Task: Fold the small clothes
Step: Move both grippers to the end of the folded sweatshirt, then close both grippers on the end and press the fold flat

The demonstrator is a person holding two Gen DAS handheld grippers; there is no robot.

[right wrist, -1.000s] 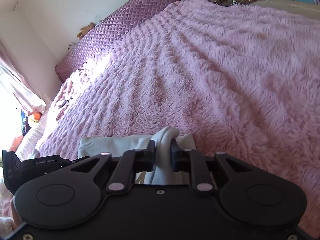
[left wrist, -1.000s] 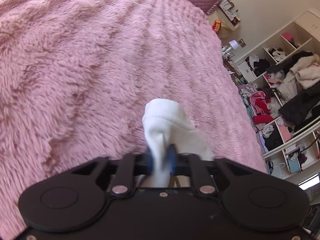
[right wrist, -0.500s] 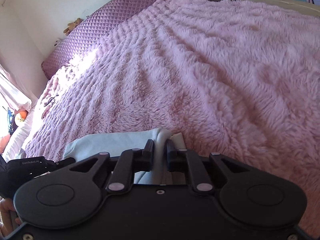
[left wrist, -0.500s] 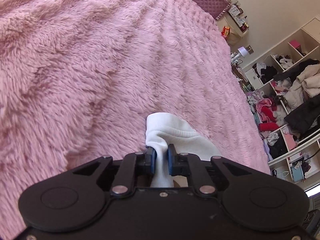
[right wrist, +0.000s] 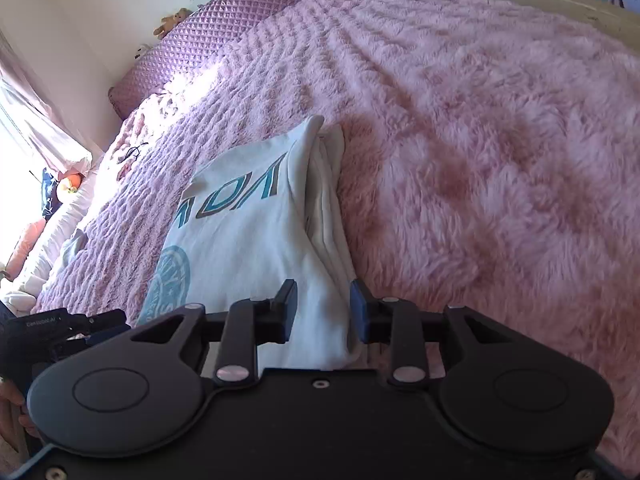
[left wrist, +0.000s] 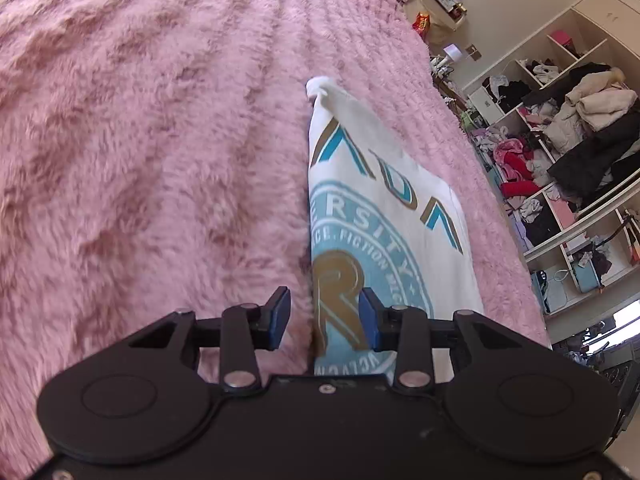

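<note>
Two grippers face one garment, and all of it rests on the pink plush blanket (left wrist: 152, 152), which covers the bed and serves here as the landmark. On that blanket lies the white printed shirt (left wrist: 384, 216), folded into a long narrow panel whose long axis runs away from both cameras, up the blanket toward the quilted purple headboard (right wrist: 224, 28). In the left wrist view its straight folded edge runs nearly down the middle of the frame, the print lying to the right of that edge; in the right wrist view the stacked layers of the other long edge show as a thick ridge, with bare blanket to the right of it. Each near corner lies directly ahead of one tool, so neither hand is plainly nearer; the next fold, I judge, would bring the near end toward the far end or the reverse. Both tools point forward and downward over the blanket, low above its pile. The left gripper (left wrist: 324, 316) has just been opening: its blue pads stand apart, the shirt's near edge between them but untouched. The right gripper (right wrist: 323, 309) has likewise just been opening, its pads clear of the layered ridge that lies between them. Nothing is held by either.
</note>
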